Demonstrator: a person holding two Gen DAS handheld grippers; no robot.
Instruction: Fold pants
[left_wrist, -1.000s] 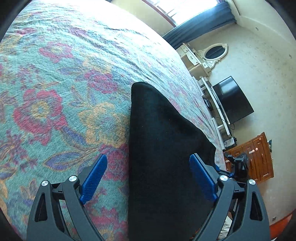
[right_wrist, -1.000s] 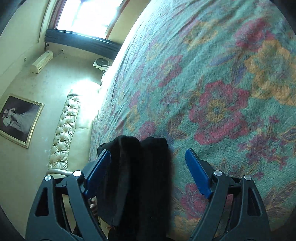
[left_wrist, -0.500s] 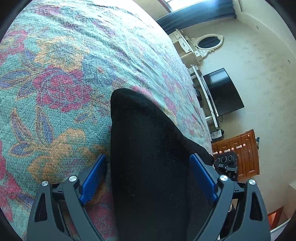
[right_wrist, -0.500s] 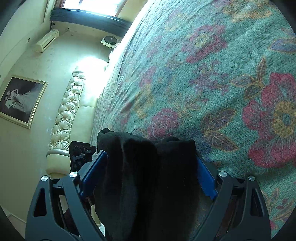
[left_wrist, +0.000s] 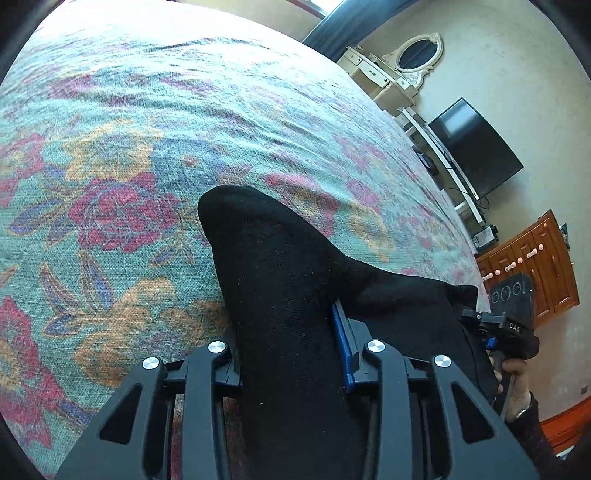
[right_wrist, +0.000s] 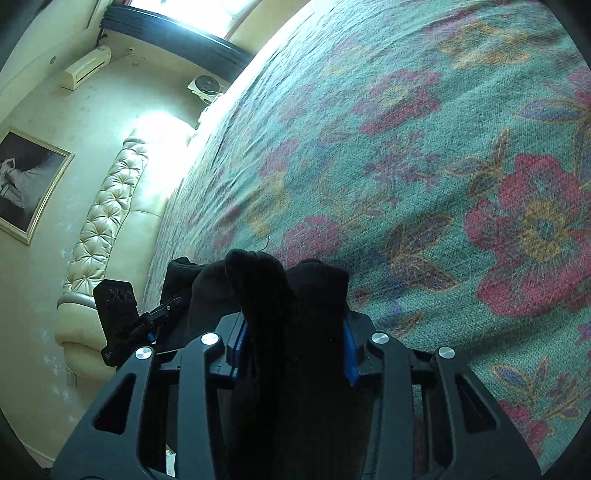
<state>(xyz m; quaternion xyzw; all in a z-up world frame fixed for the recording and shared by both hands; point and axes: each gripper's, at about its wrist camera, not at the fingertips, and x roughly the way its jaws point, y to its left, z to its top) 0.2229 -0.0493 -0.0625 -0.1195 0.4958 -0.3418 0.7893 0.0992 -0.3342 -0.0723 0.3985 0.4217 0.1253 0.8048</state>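
Observation:
The black pants lie at the near edge of a bed with a floral teal cover. My left gripper is shut on one end of the pants, the cloth bunched between its blue pads. My right gripper is shut on the other end of the pants, which rise in folds between its pads. Each view shows the other gripper beside the pants: the right one in the left wrist view, the left one in the right wrist view.
The bed cover stretches far ahead in both views. A television, a white dresser with an oval mirror and a wooden cabinet stand past the bed. A tufted cream headboard lines the wall.
Both grippers were open around the pants one second ago and have closed on the cloth. Both have also moved forward over the bed edge.

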